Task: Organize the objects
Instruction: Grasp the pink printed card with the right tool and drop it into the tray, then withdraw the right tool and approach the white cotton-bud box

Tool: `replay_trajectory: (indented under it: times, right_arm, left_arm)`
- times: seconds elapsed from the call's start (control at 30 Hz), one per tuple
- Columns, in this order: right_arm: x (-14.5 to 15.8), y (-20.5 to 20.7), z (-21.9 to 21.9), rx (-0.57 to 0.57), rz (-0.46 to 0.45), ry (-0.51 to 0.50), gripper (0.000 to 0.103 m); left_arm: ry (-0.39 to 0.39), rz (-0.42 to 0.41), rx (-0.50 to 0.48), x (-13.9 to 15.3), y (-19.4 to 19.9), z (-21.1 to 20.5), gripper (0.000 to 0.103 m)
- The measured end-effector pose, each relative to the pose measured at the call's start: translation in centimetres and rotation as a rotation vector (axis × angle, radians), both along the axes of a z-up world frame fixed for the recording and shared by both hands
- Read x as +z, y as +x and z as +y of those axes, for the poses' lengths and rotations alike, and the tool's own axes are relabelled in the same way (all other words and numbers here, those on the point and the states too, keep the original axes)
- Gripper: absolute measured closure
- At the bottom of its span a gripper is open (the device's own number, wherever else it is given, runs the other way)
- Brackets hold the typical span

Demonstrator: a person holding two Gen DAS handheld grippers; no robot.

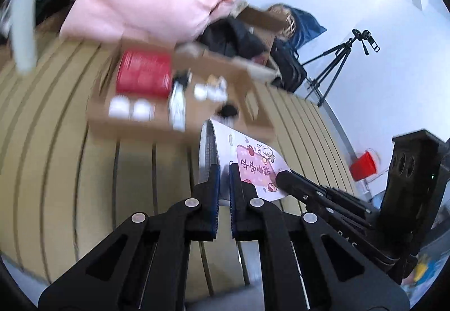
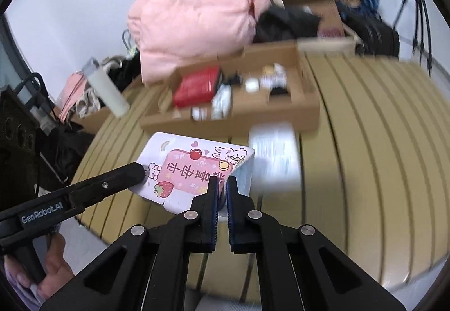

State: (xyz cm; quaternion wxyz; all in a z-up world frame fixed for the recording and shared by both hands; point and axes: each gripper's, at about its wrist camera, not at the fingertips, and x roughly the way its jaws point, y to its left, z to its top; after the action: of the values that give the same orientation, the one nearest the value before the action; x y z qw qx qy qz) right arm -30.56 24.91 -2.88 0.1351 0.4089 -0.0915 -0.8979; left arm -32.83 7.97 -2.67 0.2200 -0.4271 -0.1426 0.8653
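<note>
Above the slatted table [image 2: 365, 142], both claws — left [image 1: 224, 167], right [image 2: 222, 181] — seemingly clamp the cartoon-printed packet [image 2: 194, 167].

Bright, even light; motion-blurred background, fisheye-warped edges.

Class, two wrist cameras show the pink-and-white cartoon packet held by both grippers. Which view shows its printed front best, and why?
The right wrist view: the packet faces the camera, showing its rabbits, strawberry and pink panel. The left wrist view sees the packet at a slant, partly edge-on, its print cut off by the left gripper and right gripper.
</note>
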Motion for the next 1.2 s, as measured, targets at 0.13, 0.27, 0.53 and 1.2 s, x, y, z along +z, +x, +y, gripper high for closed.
replay_trajectory:
  times: [0.13, 0.27, 0.53, 1.2]
  right_arm:
    - [1.2, -8.5, 0.4, 0.033, -0.027, 0.021, 0.097]
    - [-2.2, -15.7, 1.2, 0.041, -0.222, 0.066, 0.097]
    - [-6.5, -20.7, 3.6, -0.014, -0.363, 0.166, 0.096]
    - [7.0, 7.1, 4.4, 0.150, 0.068, 0.104, 0.037]
  left_arm:
    - [-0.064, -0.015, 0.009, 0.9, -6.9, 2.2, 0.101]
    - [-0.181, -0.107, 0.018, -2.7, -12.3, 5.2, 0.100]
    - [-0.131, -0.179, -0.042, -8.2, -14.9, 6.7, 0.094]
    - [-0.239, 0.083, 0.124, 1.6, 12.3, -5.8, 0.045]
